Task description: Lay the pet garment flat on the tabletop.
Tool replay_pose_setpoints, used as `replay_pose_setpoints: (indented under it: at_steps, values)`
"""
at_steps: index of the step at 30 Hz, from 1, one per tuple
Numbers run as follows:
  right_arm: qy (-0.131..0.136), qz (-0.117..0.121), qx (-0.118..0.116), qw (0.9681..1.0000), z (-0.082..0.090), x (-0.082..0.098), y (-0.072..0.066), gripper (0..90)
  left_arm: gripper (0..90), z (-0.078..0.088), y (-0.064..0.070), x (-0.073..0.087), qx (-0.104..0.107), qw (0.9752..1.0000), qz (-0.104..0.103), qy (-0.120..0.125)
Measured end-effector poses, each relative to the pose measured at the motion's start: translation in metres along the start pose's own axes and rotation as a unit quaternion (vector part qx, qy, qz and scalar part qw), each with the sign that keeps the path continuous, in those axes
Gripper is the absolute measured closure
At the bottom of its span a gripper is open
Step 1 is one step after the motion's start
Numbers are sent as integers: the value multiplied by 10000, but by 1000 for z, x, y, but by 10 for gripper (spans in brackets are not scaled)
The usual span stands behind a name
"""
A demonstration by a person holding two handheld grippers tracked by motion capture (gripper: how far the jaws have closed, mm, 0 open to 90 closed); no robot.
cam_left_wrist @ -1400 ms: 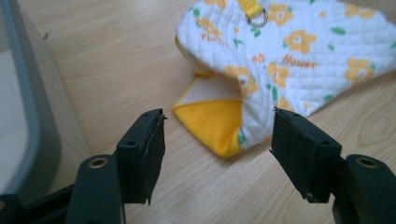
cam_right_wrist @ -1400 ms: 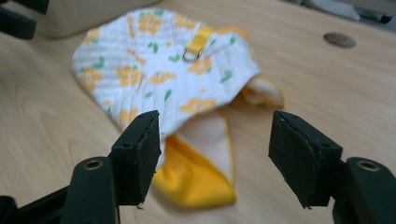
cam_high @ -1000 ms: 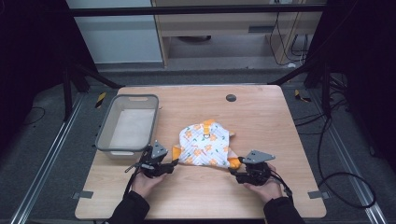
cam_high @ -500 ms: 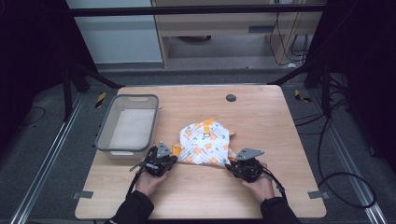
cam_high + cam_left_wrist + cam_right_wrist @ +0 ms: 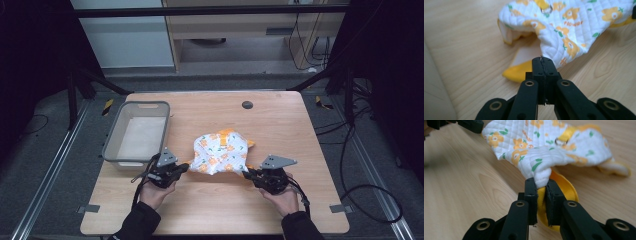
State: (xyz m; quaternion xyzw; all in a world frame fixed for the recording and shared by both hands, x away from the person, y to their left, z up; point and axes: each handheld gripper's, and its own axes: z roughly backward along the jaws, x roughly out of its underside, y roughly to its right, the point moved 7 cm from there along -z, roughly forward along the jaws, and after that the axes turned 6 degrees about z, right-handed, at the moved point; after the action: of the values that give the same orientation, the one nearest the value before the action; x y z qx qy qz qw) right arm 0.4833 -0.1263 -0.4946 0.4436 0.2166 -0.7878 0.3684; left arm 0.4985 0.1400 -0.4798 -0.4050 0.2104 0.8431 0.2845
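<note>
A quilted white garment [image 5: 220,152] with orange flowers and yellow trim lies crumpled at the centre of the wooden bench [image 5: 280,125]. It stretches between the left hand-held gripper [image 5: 181,167] at lower left and the right hand-held gripper [image 5: 248,175] at lower right. Both have just closed, each pinching one edge of the garment. Its long axis runs left to right. A grey plastic tub [image 5: 112,145] sits at left.

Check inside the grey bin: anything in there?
The grey bin shows a pale bare floor, nothing lying on it. The strip just behind its near wall is hidden. The floral quilted garment lies beside it on the table.
</note>
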Motion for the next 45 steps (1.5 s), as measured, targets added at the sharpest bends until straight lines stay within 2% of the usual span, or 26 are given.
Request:
replay_pose_setpoints:
  at_steps: [1, 2, 6, 8, 10, 12, 13, 14, 15, 16, 18, 20, 22, 23, 24, 26, 29, 33, 36, 37, 38, 40, 43, 45]
  values:
    - [180, -66, -107, 9998, 10, -10, -5, 814, 900, 13, 5, -6, 53, 9999, -46, 125]
    - [180, -66, -107, 9998, 10, -10, -5, 814, 900, 13, 5, -6, 53, 9999, -46, 125]
    - [416, -127, -295, 9986, 28, -26, -14, 813, 900, 34, 14, -14, 150, 9995, -74, 254]
    - [463, -388, -390, 9974, 32, -32, -11, 812, 900, 37, 15, -20, 146, 9996, -24, 236]
    - [435, -801, -482, 9947, 28, -36, -3, 809, 900, 32, 11, -25, 20, 9999, 42, 154]
    - [210, -1099, -367, 9930, 16, -32, 10, 799, 900, 18, 4, -26, -124, 9998, 161, -16]
    - [-86, -1252, -173, 9919, -1, -23, 24, 785, 900, -2, -5, -22, -340, 9989, 205, -230]
    - [-86, -1252, -173, 9919, -1, -23, 24, 785, 900, -2, -5, -22, -340, 9989, 205, -230]
    - [-271, -1241, 121, 9918, -18, -13, 37, 766, 900, -20, -13, -17, -511, 9977, 242, -368]
    - [-271, -1241, 121, 9918, -18, -13, 37, 766, 900, -20, -13, -17, -511, 9977, 242, -368]
    - [-382, -1240, 317, 9910, -31, -4, 46, 742, 900, -33, -18, -11, -547, 9971, 339, -409]
    - [-432, -1067, 475, 9922, -38, 1, 49, 707, 897, -40, -22, -7, -594, 9967, 380, -403]
    - [-428, -924, 567, 9932, -39, 2, 49, 660, 876, -40, -24, -5, -643, 9965, 398, -352]
    - [-385, -846, 589, 9939, -37, 0, 48, 639, 802, -37, -25, -7, -721, 9963, 395, -264]
    - [-300, -754, 617, 9948, -33, -2, 47, 602, 690, -34, -26, -9, -724, 9963, 437, -175]
    - [-162, -655, 649, 9956, -26, -7, 46, 560, 568, -23, -27, -13, -718, 9961, 500, 101]
    - [-10, -440, 708, 9965, -8, -9, 42, 490, 400, -7, -29, -10, -736, 9960, 473, 193]
    - [12, -322, 750, 9967, 4, -3, 41, 467, 355, 4, -30, 5, -748, 9960, 485, 84]
    - [-52, -308, 777, 9965, 12, 9, 41, 447, 335, 2, -28, 20, -629, 9963, 586, -50]
    - [-60, -333, 767, 9965, 14, 17, 41, 442, 331, -4, -26, 28, -590, 9963, 609, -146]
    - [-68, -377, 752, 9964, 14, 20, 41, 441, 328, -4, -26, 28, -590, 9963, 609, -146]
    - [-71, -397, 733, 9965, 13, 23, 42, 441, 322, -11, -24, 33, -568, 9961, 569, -358]
    - [-107, -413, 676, 9968, 6, 26, 43, 445, 302, -19, -21, 33, -464, 9961, 646, -393]
    - [-82, -424, 643, 9970, 0, 25, 43, 451, 313, -23, -21, 33, -494, 9962, 598, -389]
